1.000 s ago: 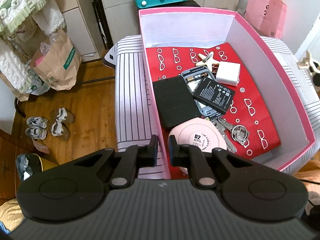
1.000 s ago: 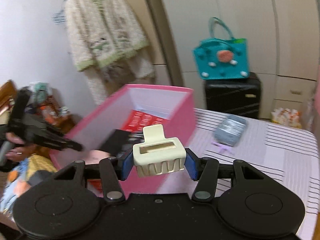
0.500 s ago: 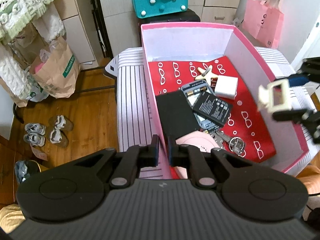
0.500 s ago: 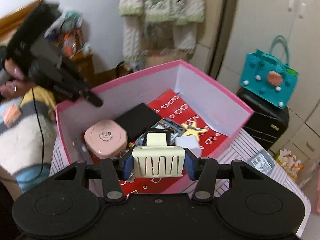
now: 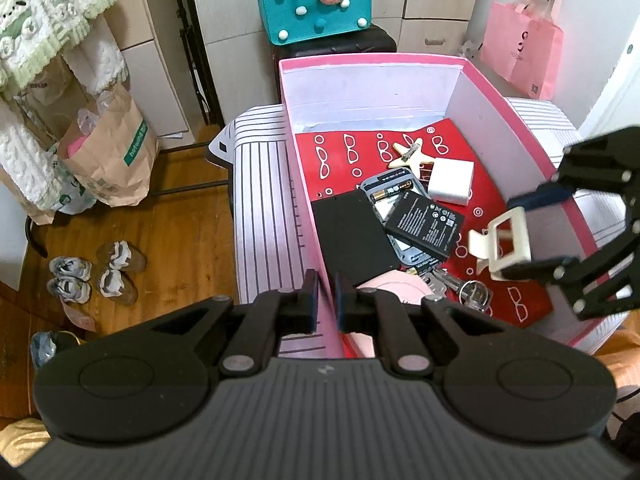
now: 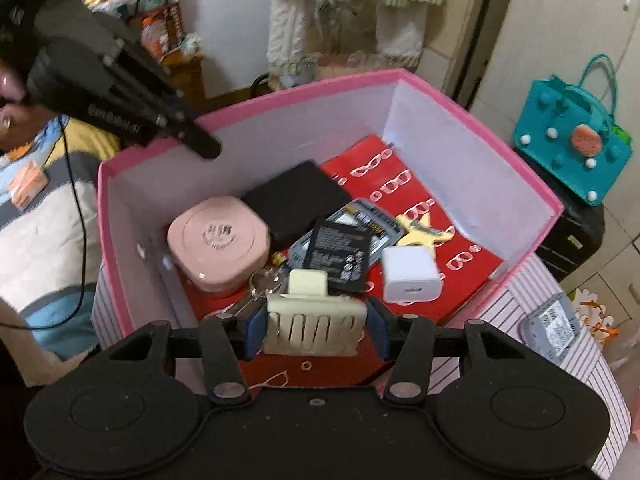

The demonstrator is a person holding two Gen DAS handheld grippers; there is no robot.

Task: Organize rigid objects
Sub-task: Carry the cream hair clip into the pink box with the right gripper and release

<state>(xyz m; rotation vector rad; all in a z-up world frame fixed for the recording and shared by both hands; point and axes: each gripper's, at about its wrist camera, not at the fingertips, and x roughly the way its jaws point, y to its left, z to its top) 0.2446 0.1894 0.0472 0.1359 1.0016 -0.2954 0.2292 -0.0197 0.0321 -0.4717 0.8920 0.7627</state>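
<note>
A pink box point(image 5: 496, 92) with a red liner stands on a striped surface. In it lie a black slab point(image 5: 348, 232), a phone battery point(image 5: 426, 224), a white charger point(image 5: 450, 176), a star clip point(image 5: 408, 152), keys point(image 5: 460, 284) and a round pink case point(image 6: 218, 240). My right gripper point(image 6: 316, 330) is shut on a cream hair claw clip point(image 6: 314, 326) and holds it over the box's right part; it also shows in the left wrist view point(image 5: 508, 244). My left gripper point(image 5: 326, 304) is nearly shut and empty, with the box's left wall between its fingers.
A grey device point(image 6: 550, 328) lies on the striped surface outside the box. A teal bag point(image 5: 316, 0) on a black suitcase stands behind the box, a pink bag point(image 5: 520, 44) at the back right. Paper bags point(image 5: 108, 148) and shoes point(image 5: 96, 276) are on the wooden floor at left.
My right gripper has carried the cream claw clip in over the box's right wall and lowered it above the contents. My left gripper has stayed at the left wall.
</note>
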